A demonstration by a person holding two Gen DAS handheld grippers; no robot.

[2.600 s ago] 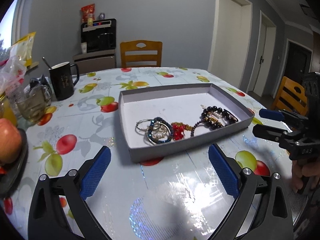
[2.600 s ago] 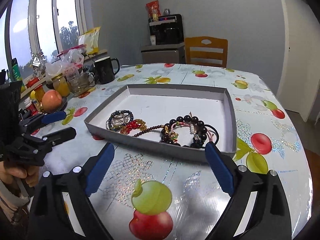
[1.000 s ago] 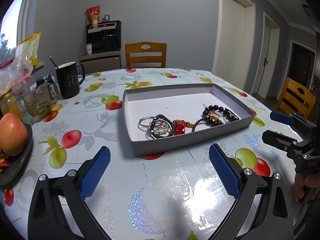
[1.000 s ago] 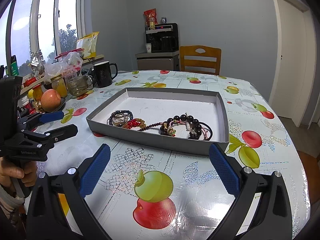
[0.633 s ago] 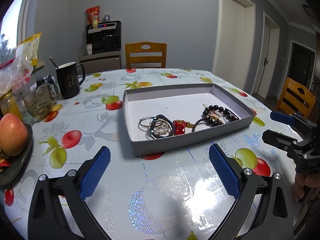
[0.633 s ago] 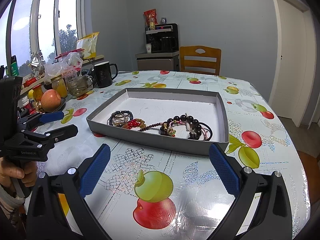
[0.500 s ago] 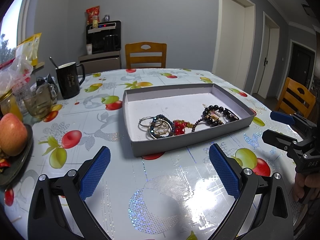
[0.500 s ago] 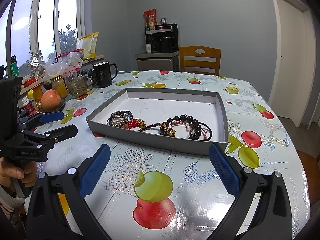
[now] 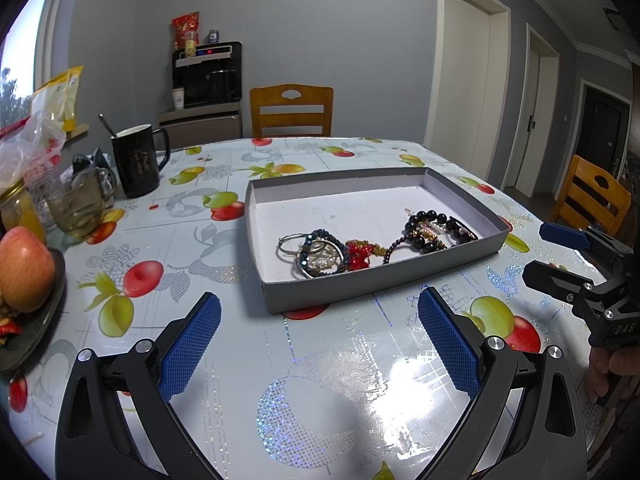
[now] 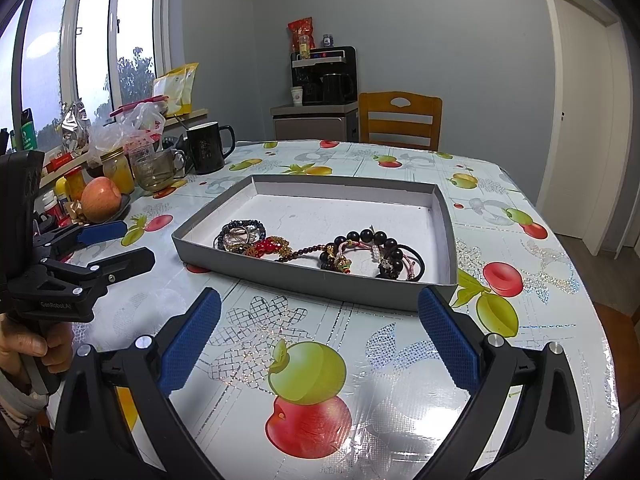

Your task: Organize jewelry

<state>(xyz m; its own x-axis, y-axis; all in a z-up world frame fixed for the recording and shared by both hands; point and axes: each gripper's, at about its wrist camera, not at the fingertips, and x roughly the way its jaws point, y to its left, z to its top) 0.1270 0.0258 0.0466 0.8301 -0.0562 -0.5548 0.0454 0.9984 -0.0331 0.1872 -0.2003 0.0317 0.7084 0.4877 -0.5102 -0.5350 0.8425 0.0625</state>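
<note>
Ahead of both grippers: shallow grey tray (image 9: 440,278), white inside, flat on table. Tangled along its near wall: silver rings and dark blue beaded bracelet (image 9: 320,250) toward left gripper's side, red-and-gold beads (image 10: 270,247) in the middle, large black bead bracelet (image 10: 372,240) with pink cords nearer right gripper.

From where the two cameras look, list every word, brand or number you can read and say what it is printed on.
"DAS": on the right gripper body, cut off at the frame edge.
"GenRobot.AI": on the left gripper body, small.
Gold marking on the black mug: too blurred to read.
Yellow snack bags and red packet: print too small to read.
</note>
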